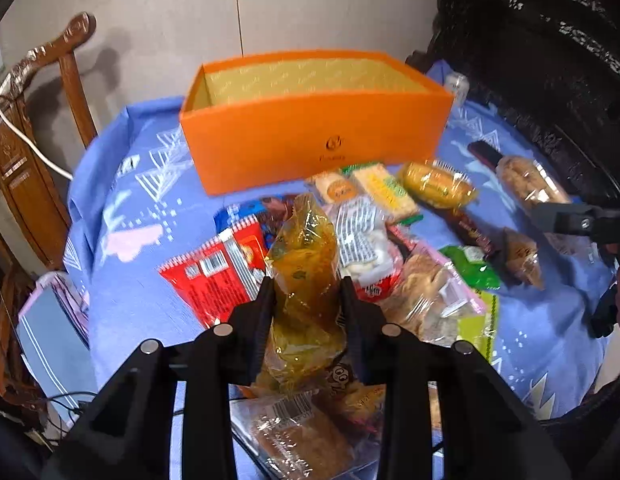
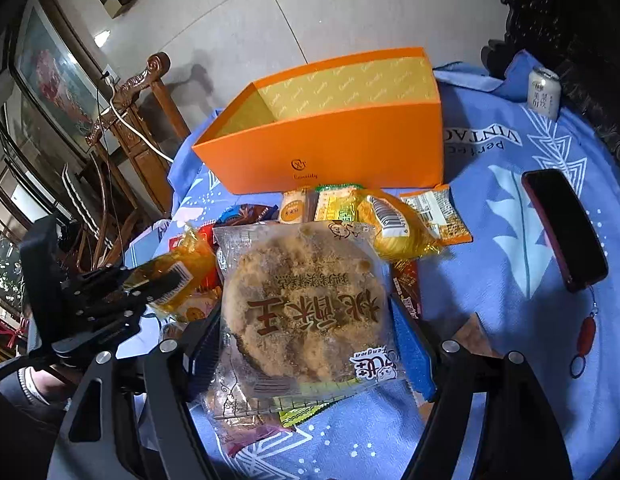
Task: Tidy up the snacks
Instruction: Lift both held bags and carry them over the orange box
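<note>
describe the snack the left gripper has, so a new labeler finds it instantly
Start at the big orange box on the blue cloth, then drop to the snack pile in front of it. The amber cellophane packet stands up out of that pile, clamped between the left gripper fingers. Unlike the flat red wrapper beside it, it is translucent yellow and raised.

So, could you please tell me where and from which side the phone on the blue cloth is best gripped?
Probably across its narrow width, near the middle, coming from above. The phone lies flat on the cloth with bare cloth along both long edges, so claw fingers could drop either side. Its charm cord trails from the near end, so avoid that end.
</note>
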Tool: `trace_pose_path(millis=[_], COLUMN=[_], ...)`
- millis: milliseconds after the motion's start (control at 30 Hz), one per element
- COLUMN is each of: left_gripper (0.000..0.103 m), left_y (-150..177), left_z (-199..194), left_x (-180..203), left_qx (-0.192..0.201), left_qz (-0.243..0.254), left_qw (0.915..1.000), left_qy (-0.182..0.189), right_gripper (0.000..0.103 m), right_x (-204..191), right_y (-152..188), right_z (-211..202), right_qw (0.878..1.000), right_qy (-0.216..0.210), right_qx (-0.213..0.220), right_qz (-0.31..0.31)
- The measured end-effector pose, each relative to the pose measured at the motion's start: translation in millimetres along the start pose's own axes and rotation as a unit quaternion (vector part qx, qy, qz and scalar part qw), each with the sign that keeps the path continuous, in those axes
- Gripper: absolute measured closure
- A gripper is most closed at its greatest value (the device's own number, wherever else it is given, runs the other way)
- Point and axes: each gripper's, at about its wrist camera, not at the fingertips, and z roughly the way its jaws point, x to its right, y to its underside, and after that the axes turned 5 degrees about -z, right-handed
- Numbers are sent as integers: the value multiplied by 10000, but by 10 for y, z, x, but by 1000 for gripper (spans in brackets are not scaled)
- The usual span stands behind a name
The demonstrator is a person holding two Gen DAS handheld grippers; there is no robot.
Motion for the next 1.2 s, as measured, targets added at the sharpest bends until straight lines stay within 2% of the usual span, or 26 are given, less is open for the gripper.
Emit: trace_pose_path(millis=[233, 333, 467, 633, 700, 833, 933, 1000, 1067, 1167, 1200], left_gripper=[71, 71, 72, 75, 83, 86, 100, 102, 102, 102, 96], left_y=[-236, -449, -917, -1524, -1766, -2254, -2544, -2759, -2770, -2491, -2386], left_z=[-336, -456, -533, -353, -216, 124, 371, 412, 234, 81, 81], left_x=[-69, -123, -245, -374, -407, -423, -456, -506, -583, -694, -710], left_qx=[389, 630, 973, 1087, 1092, 1165, 1091, 1084, 1310, 1247, 1172], left_qz=[-172, -240, -388, -398, -404, -321, -367, -394, -457, -346, -301], left_qw=[9991, 9976, 9940, 9926, 9927, 9922, 9925, 9929, 9900, 9913, 9924], left_qy=[71, 130, 318, 362, 315, 314, 405, 284, 257, 234, 214], right_gripper=[27, 27, 27, 27, 27, 27, 27, 27, 27, 27, 27], right_x=[-70, -104, -96, -11, 36, 116, 178, 201, 206, 165, 154], right_y=[-81, -264, -641, -1246, -1485, -1902, -2131, -2197, -2175, -2049, -1998], right_z=[-113, -205, -286, -220, -124, 163, 432, 561, 551, 486, 438], right_qw=[9998, 9991, 9967, 9925, 9916, 9899, 9892, 9893, 9900, 9892, 9891], right_qy=[0, 4, 82, 232, 265, 411, 548, 662, 512, 507, 445], right_qx=[176, 407, 773, 1130, 1187, 1244, 1218, 1163, 1213, 1271, 1315], right_qz=[-76, -141, -241, -406, -449, -549, -597, -582, -505, -531, -497])
